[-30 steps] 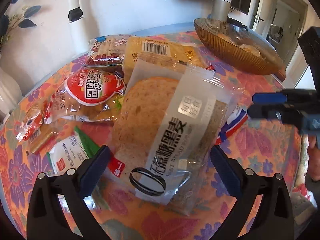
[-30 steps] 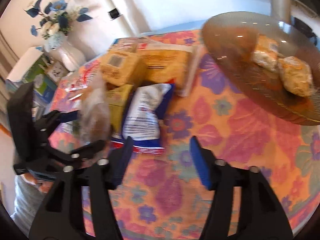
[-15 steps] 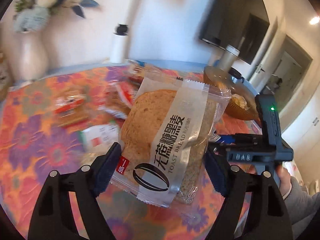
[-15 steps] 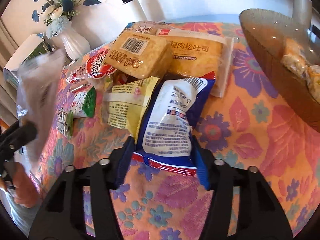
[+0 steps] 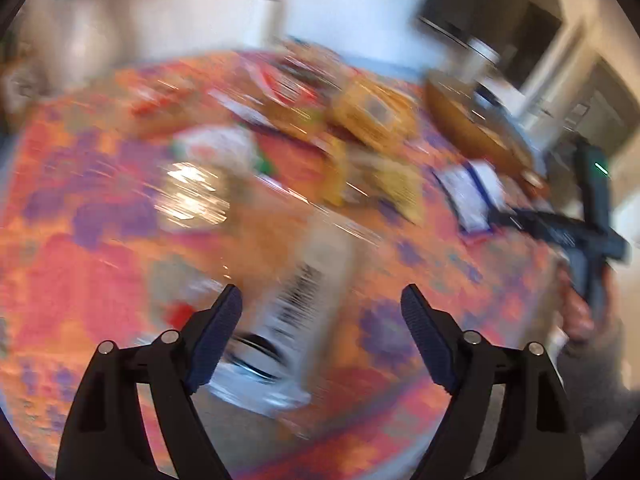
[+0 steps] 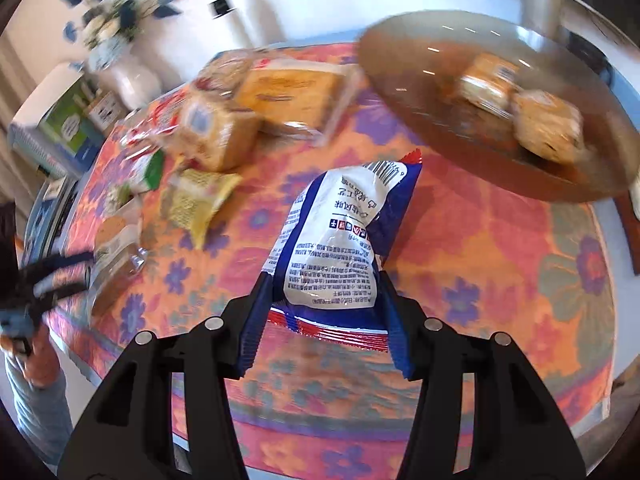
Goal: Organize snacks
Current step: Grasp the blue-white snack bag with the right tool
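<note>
A glossy blue-and-white crinkled foil snack bag (image 6: 340,248) is clamped between the right gripper's (image 6: 324,320) ribbed blue pads above the floral tablecloth (image 6: 500,248). Nearby, a smooth brown glass bowl (image 6: 420,80) holds wrapped pastries. The left gripper (image 5: 320,320) is spread apart over a blurred clear-wrapped toast packet (image 5: 280,312).

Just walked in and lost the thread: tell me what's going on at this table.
A person is sorting snacks with two handheld grippers. The right gripper has its fingers closed on the blue-and-white snack bag, lifted over the floral tablecloth near the brown glass bowl, which already holds two wrapped cakes. The left gripper is open over the toast bread packet, which lies on the cloth; that view is badly blurred. Other snacks remain on the table.
</note>
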Available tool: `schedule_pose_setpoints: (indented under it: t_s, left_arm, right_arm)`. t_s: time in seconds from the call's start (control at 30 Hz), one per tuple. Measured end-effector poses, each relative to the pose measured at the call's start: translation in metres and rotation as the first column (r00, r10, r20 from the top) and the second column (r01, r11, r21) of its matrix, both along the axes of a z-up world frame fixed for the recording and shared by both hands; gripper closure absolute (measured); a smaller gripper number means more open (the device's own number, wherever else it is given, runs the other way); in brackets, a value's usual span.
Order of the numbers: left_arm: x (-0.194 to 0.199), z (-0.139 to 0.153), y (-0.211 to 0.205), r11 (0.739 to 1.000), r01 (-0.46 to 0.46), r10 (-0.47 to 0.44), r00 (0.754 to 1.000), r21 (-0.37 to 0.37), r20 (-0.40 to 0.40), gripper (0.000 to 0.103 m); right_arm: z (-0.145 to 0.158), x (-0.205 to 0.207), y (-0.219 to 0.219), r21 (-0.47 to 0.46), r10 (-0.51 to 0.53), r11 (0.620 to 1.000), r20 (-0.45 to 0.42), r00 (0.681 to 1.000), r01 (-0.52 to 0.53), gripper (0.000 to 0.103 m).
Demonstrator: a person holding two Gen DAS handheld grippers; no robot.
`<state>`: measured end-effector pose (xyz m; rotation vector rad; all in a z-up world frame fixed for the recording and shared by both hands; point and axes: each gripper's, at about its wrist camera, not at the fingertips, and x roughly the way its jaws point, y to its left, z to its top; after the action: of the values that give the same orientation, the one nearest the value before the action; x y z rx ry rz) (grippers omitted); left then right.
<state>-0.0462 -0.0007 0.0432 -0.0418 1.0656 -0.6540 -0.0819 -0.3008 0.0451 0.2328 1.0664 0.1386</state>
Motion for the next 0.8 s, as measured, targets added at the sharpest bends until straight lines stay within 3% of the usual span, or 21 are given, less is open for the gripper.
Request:
schedule_pose_setpoints:
  t_s: [0.07,0.13,0.23,0.3,0.4,0.47,0.57,0.67,0.73,0.8]
  left_arm:
    - [-0.011,0.004,-0.006,0.992,0.110,-0.112,0.993,-0.062,-0.041,0.015]
    - [-0.018,0.014,-0.002,0.991,0.121,-0.121,0.993,-0.064,-0.006,0.009]
    - [-0.012,0.027,0.011,0.999,-0.013,0.007,0.991,0.042,0.132,0.005]
    - [0.006,0.016,0.011,0.992,-0.041,0.026,0.992,0.119,0.127,0.005]
    - [0.026,-0.011,0.000,0.981,-0.018,0.009,0.999,0.194,0.048,0.005]
    - [0.029,-0.025,-0.012,0.964,-0.007,-0.009,0.998,0.266,0.060,0.005]
    - [0.024,-0.031,-0.022,0.948,-0.005,-0.024,0.996,0.317,0.089,0.005]
    - [0.021,-0.031,-0.022,0.949,-0.027,-0.004,0.995,0.313,0.098,0.005]
    - [0.018,-0.031,-0.024,0.951,-0.048,0.019,0.995,0.307,0.097,0.007]
    - [0.011,-0.029,-0.026,0.951,-0.065,0.036,0.994,0.301,0.101,0.015]
  right_arm:
    - [0.000,-0.002,-0.012,0.040,-0.025,0.999,-0.004,1.000,0.025,0.046]
    - [0.000,-0.004,-0.018,0.069,-0.039,0.997,-0.002,0.999,0.039,0.037]
    - [0.002,-0.001,-0.022,0.139,-0.051,0.989,0.002,0.999,0.050,0.020]
    - [0.003,0.005,-0.018,0.182,-0.051,0.982,0.000,0.999,0.050,0.015]
    - [-0.001,0.014,-0.012,0.147,-0.067,0.987,-0.022,0.998,0.069,0.015]
    - [-0.008,0.020,-0.008,0.143,-0.076,0.986,-0.045,0.996,0.082,0.014]
    - [-0.016,0.026,-0.005,0.125,-0.091,0.987,-0.067,0.994,0.099,0.014]
    - [-0.020,0.033,0.002,0.056,-0.106,0.992,-0.064,0.992,0.109,0.014]
    - [-0.020,0.035,0.007,-0.007,-0.123,0.992,-0.055,0.991,0.123,0.023]
    - [-0.019,0.034,0.015,-0.077,-0.120,0.990,-0.037,0.992,0.117,0.031]
